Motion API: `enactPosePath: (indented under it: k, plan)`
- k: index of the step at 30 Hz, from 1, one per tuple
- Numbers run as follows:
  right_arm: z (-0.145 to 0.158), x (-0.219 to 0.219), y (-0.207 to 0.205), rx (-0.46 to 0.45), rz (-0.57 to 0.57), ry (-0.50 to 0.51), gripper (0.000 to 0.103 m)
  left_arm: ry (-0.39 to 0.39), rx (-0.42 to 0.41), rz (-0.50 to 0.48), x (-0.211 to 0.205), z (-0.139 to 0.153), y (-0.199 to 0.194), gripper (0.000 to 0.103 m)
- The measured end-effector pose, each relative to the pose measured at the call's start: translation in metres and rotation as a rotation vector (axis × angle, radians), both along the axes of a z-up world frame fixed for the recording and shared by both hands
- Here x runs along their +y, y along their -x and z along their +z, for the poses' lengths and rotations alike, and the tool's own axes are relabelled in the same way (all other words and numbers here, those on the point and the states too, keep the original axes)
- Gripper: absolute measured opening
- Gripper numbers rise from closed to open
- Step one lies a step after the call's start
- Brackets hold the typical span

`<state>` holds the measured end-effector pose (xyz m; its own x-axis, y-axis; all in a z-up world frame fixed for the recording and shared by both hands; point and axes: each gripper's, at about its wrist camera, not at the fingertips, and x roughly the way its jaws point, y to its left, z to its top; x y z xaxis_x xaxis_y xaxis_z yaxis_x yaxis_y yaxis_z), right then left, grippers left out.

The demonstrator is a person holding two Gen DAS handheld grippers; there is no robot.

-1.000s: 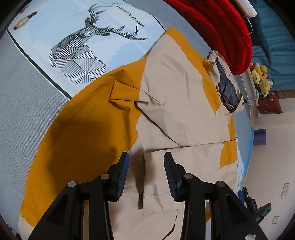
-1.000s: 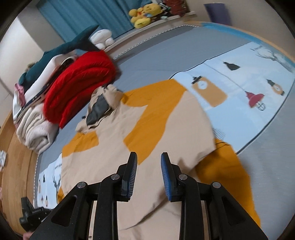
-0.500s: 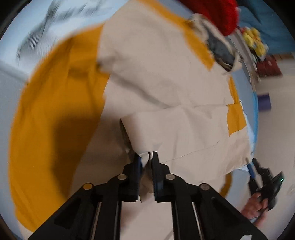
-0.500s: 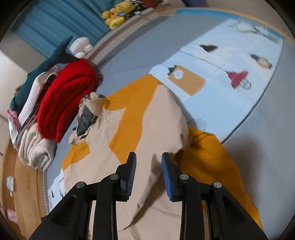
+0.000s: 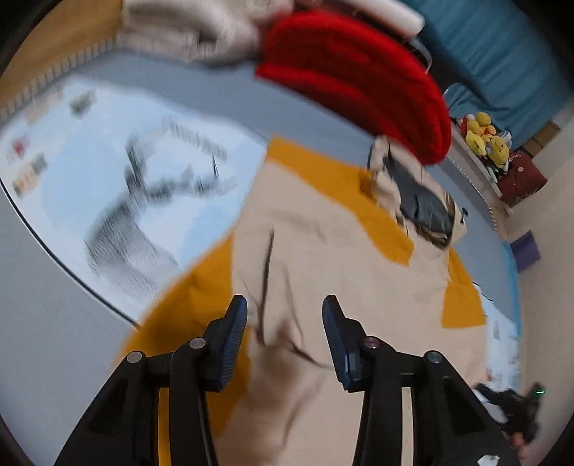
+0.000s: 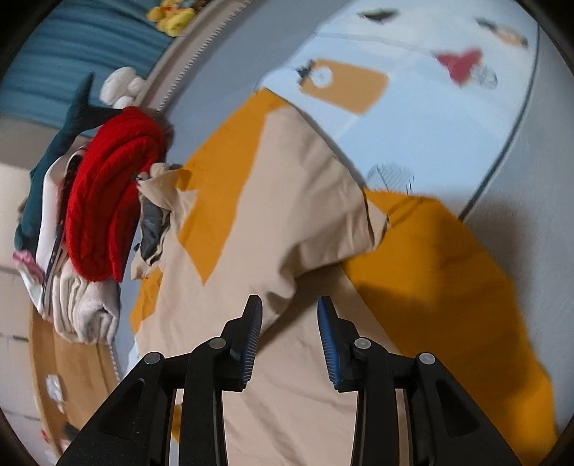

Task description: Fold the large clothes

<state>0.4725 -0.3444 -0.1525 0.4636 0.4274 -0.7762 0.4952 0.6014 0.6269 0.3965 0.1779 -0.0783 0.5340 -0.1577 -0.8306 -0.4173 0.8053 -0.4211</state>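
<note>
Both grippers — left [image 5: 285, 333], right [image 6: 288, 337] — hang with jaws apart, holding nothing, over the jacket [image 6: 287, 222], which lies spread on the bed [image 6: 448, 143], part-folded. Next fold, imo: pinch the edge w/ both layers, lift low, lay flat — smooth wrinkles first.

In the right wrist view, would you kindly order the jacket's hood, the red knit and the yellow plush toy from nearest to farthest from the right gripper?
From the right gripper:
1. Jacket's hood, ahead to the left.
2. Red knit, just beyond it, further left.
3. Yellow plush toy, far off at the top edge.
</note>
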Motion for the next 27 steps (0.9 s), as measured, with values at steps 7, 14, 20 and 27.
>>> enactPosePath:
  k: [7,14,20,27]
  plan:
    - [-0.008,-0.01,-0.006,-0.028,-0.05,-0.059,0.036,0.218,0.127,0.014,-0.009,-0.053,-0.005,0.041]
    - [-0.014,-0.027,-0.015,-0.031,-0.114,-0.121,0.038,0.315,0.109,0.06,-0.005,-0.064,-0.009,0.001]
    - [-0.024,-0.021,-0.022,0.0,-0.081,-0.145,0.038,0.073,-0.089,0.08,0.007,-0.008,-0.004,0.001]
    - [-0.05,-0.02,-0.019,0.071,-0.106,-0.22,0.039,0.111,-0.046,0.09,0.01,-0.025,-0.01,0.0]
